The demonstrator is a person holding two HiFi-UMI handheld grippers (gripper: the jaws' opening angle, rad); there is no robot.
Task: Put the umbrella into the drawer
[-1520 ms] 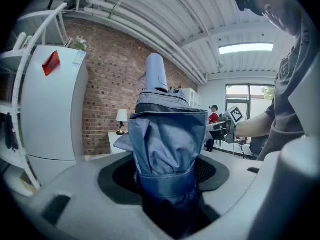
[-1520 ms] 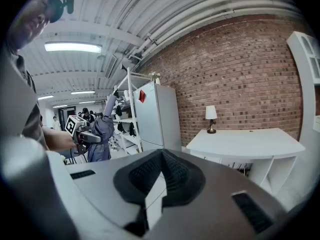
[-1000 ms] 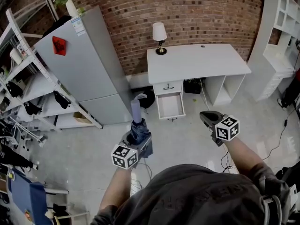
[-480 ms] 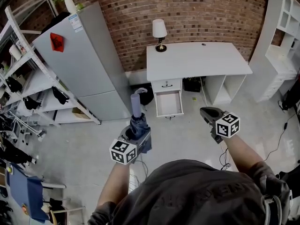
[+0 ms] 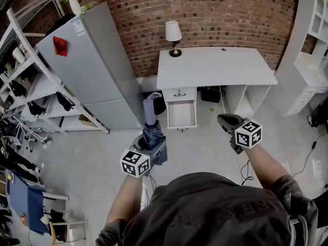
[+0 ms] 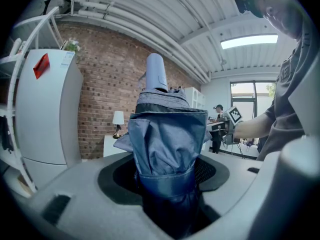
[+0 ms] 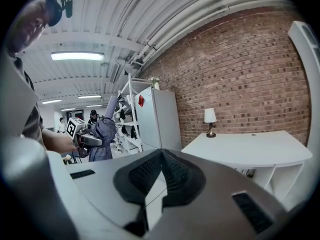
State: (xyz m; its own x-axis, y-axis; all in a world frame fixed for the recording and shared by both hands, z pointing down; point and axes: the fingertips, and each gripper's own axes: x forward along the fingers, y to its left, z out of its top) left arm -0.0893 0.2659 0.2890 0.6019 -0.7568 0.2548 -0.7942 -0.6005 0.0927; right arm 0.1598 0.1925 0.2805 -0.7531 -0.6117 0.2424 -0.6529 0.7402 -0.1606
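Note:
A folded blue umbrella (image 5: 150, 122) stands upright with its pale handle on top. My left gripper (image 5: 149, 143) is shut on the umbrella's bunched fabric (image 6: 167, 139), which fills the space between the jaws. The white desk (image 5: 215, 68) stands ahead against the brick wall. Its lower drawer (image 5: 182, 114) is pulled open, and the part of its inside that shows holds nothing. The drawer lies ahead and slightly right of the umbrella, some way off. My right gripper (image 5: 225, 121) hovers over the floor right of the drawer, its jaws shut with nothing between them (image 7: 161, 154).
A grey fridge (image 5: 92, 70) stands left of the desk, with white racks (image 5: 31, 86) of dark items further left. A lamp (image 5: 173, 35) sits on the desk's back left corner. A white shelving unit (image 5: 312, 45) is at the right. Cables (image 5: 246, 176) lie on the floor.
Both grippers have been carried forward toward the desk, and the open drawer now appears nearer. The umbrella stays upright in the left gripper; the right stays shut.

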